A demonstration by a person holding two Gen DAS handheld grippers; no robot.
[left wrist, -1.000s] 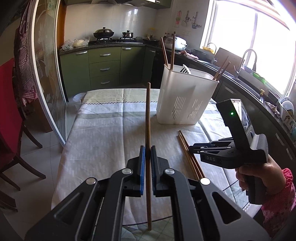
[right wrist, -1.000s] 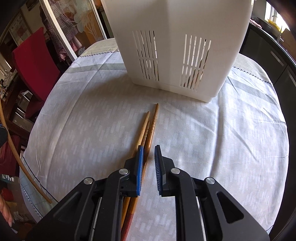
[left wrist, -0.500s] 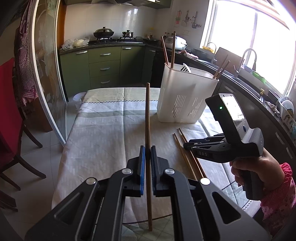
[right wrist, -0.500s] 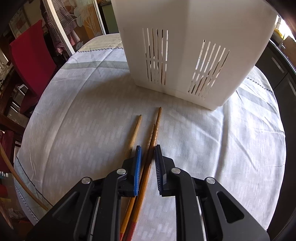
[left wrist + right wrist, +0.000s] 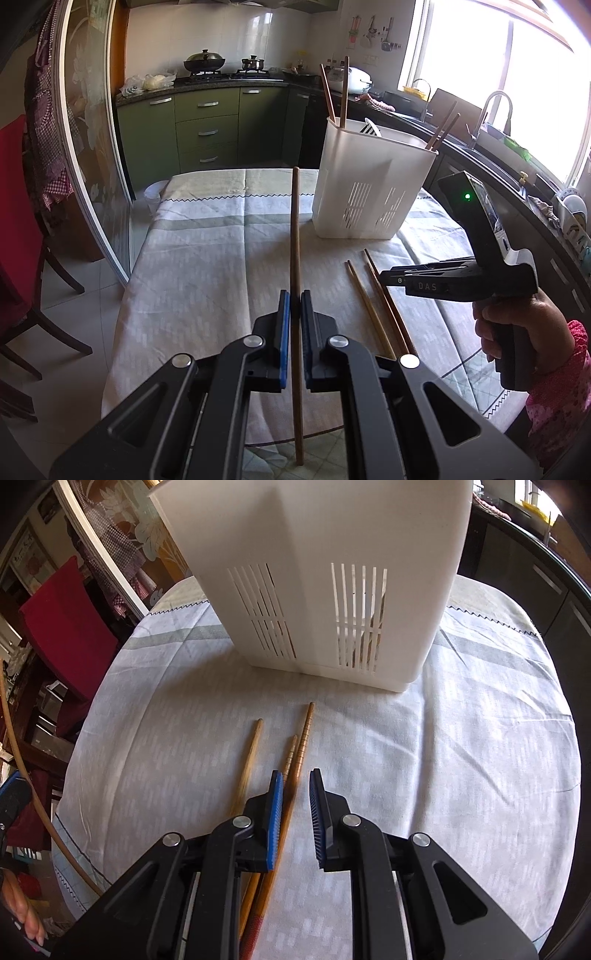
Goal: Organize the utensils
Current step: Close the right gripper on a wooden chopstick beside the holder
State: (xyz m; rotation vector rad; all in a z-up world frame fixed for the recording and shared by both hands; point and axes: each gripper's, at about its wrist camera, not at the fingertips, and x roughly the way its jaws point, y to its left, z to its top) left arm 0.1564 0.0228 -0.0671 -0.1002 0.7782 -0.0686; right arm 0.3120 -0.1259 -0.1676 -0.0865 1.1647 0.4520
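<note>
My left gripper (image 5: 294,310) clamps a dark wooden chopstick (image 5: 295,236); my right gripper (image 5: 295,805) gapes over three loose wooden chopsticks (image 5: 295,760) at lower centre; the white slotted plastic holder (image 5: 365,192) already holds several.

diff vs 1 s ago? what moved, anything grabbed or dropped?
One light chopstick on the cloth has slid left, apart from the two ridged chopsticks it lay against. The right gripper has shifted so those two now run between its open jaws; nothing grabbed or dropped. Unchanged: left gripper clamped on its long chopstick, white holder in place.
</note>
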